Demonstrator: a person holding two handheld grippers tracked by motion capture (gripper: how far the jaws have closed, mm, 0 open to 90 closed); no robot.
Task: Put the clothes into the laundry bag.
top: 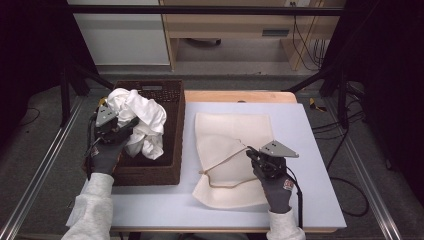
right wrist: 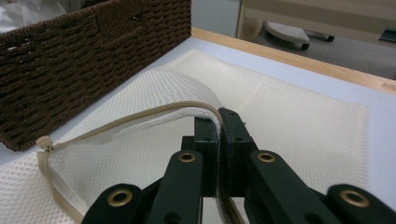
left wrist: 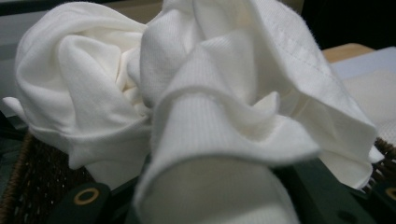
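A bundle of white cloth (top: 137,120) hangs over the brown wicker basket (top: 172,165) at the left. My left gripper (top: 120,127) is shut on the white cloth (left wrist: 210,121), whose folds bulge up between the jaws. A cream mesh laundry bag (top: 232,155) lies flat on the table's middle, its zipper open. My right gripper (top: 252,154) is shut on the bag's zipper edge (right wrist: 215,114) and holds that edge lifted off the mesh bag (right wrist: 299,116). The wicker basket (right wrist: 93,65) stands just to the left of the bag.
The pale table top (top: 310,150) has bare room to the right of the bag and along the front edge. A wooden strip (top: 240,96) borders the far side. Black frame legs (top: 330,75) and cables (top: 345,145) stand beyond the table.
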